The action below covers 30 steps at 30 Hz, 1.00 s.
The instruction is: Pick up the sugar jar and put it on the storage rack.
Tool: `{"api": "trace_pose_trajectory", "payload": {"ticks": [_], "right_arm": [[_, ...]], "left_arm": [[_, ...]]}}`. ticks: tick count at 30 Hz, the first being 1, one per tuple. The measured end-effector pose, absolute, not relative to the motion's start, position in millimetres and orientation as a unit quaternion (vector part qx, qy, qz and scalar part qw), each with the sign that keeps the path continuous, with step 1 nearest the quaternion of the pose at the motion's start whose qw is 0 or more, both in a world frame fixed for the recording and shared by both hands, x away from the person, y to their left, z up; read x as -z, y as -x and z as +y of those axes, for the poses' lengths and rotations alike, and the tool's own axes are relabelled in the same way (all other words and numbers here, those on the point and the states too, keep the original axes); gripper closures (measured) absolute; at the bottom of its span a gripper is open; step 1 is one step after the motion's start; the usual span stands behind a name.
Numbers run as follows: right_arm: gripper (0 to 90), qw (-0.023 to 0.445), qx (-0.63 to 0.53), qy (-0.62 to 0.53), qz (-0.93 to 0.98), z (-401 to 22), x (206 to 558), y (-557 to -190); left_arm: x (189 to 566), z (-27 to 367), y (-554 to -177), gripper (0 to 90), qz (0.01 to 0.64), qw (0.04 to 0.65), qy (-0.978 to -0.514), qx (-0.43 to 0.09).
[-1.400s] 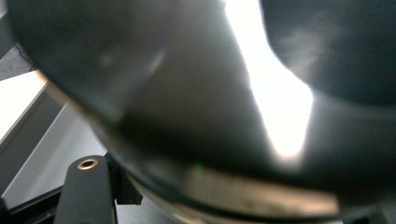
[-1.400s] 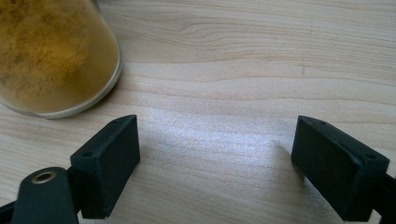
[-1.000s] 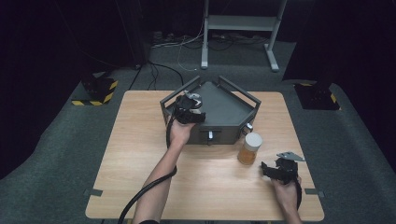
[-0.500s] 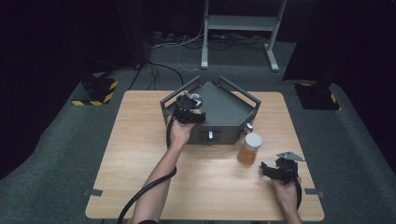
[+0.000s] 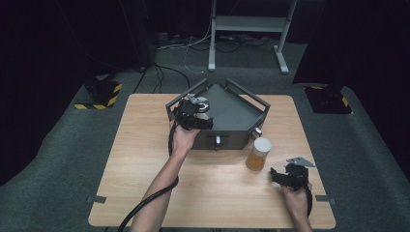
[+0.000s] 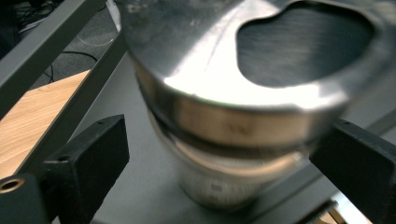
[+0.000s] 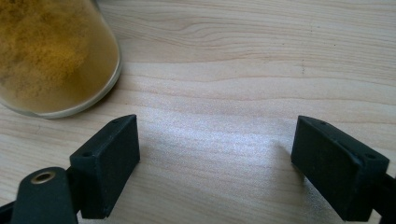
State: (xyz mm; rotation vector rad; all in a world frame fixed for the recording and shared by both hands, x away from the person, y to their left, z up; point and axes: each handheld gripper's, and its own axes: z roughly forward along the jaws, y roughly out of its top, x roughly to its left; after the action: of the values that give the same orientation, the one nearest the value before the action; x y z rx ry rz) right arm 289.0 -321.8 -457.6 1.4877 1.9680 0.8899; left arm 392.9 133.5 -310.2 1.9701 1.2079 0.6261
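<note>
My left gripper has just been opening around the steel cup on the grey tray; I'd back straight off, no nudging. Right gripper idles released near the jar.

A black-and-yellow striped block sits on grey carpet beside cables and a metal stand.

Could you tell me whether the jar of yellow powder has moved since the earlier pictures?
No. The jar of yellow powder stands in the same spot beside the grey tray's front right corner, ahead of the right gripper.
</note>
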Motion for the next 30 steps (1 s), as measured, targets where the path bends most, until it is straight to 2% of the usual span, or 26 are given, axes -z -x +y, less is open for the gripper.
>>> {"api": "trace_pose_trajectory", "payload": {"ticks": [16, 30], "right_arm": [[14.8, 0.256, -0.328, -0.548, 0.725, -322, 458, -289], [14.7, 0.257, -0.328, -0.548, 0.725, -322, 458, -289]], "left_arm": [[311, 156, -346, 3.2, 0.459, 0.364, -0.765, -0.268], [336, 173, -316, 2.7, 0.468, 0.363, -0.762, -0.262]]}}
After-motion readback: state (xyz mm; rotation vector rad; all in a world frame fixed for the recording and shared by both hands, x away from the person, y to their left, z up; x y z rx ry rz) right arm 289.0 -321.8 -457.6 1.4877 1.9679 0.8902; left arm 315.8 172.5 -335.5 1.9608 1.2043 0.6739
